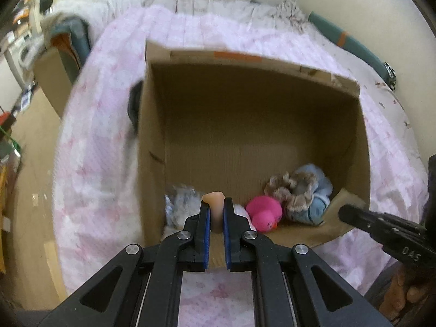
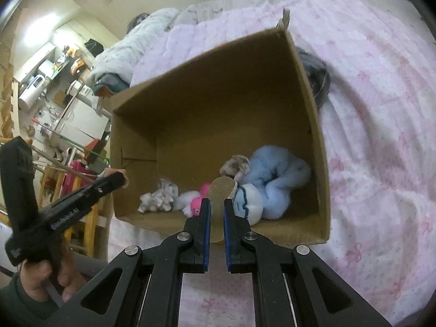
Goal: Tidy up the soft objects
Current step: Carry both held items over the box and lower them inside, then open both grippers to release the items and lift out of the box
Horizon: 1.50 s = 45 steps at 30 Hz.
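The left gripper (image 1: 216,212) pinches a small peach-coloured soft piece (image 1: 214,199) between its blue pads, the rounded top of the piece poking up above the fingertips; it hangs over the near edge of an open cardboard box (image 1: 272,62). The right gripper (image 2: 216,212) has its jaws drawn close on a flat tan piece with a rounded top (image 2: 222,188) that stands between the pads; what this piece is cannot be told. It too is over the near wall of the same box.

Inside the box, along the near side, lie a crumpled white soft item (image 2: 159,199), a pink rubber duck with an orange beak (image 1: 264,214), a brownish furry scrunchie (image 1: 290,190) and a light blue plush toy (image 2: 275,174) with a white part trimmed in dark blue (image 2: 249,201). The duck sits between the white item and the scrunchie; the scrunchie rests against the blue plush.

The box stands on a bed covered by a pale pink quilt with a bow print (image 2: 381,136). A dark grey item (image 2: 317,79) lies on the quilt just beside the box's outer wall. In the right wrist view a hand (image 2: 49,278) grips the handle of the left gripper's tool at lower left
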Each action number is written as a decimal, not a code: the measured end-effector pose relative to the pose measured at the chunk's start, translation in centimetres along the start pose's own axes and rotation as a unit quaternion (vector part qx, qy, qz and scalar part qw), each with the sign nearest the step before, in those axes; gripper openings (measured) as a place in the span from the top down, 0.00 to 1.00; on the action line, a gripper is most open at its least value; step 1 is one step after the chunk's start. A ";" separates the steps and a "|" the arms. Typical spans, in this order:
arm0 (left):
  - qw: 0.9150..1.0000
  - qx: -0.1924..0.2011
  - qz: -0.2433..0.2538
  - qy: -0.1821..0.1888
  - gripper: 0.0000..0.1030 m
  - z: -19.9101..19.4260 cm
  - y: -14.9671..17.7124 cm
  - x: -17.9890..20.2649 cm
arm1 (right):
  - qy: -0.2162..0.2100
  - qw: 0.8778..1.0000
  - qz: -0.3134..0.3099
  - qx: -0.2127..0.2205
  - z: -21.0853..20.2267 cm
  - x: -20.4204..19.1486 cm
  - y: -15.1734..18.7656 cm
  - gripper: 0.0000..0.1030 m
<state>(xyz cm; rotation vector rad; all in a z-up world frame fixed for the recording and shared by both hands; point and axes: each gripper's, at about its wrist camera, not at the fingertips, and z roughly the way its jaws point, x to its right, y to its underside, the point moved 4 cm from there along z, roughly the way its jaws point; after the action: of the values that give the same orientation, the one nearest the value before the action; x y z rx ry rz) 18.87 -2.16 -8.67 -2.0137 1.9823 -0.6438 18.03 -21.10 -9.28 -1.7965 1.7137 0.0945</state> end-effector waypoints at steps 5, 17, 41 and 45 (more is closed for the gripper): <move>1.000 -0.010 -0.006 0.003 0.92 1.1 0.3 0.0 | -0.001 1.000 -0.013 -0.014 0.7 -0.3 0.2 0.90; 1.000 -0.002 0.004 -0.004 0.92 1.1 0.5 0.6 | 0.013 0.999 -0.015 -0.039 2.2 -0.2 0.6 0.90; 1.000 0.016 0.011 -0.002 0.41 0.3 0.3 1.2 | 0.016 0.999 0.000 -0.037 2.3 0.2 0.4 0.86; 1.000 0.021 0.012 -0.004 0.41 -0.1 0.1 1.1 | 0.001 1.000 0.023 -0.020 1.6 0.7 0.0 0.69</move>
<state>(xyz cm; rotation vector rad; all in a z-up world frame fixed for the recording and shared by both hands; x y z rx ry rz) 18.72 -3.28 -8.50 -1.9608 1.9685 -0.6649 18.70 -20.96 -10.87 -1.7875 1.7674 0.1479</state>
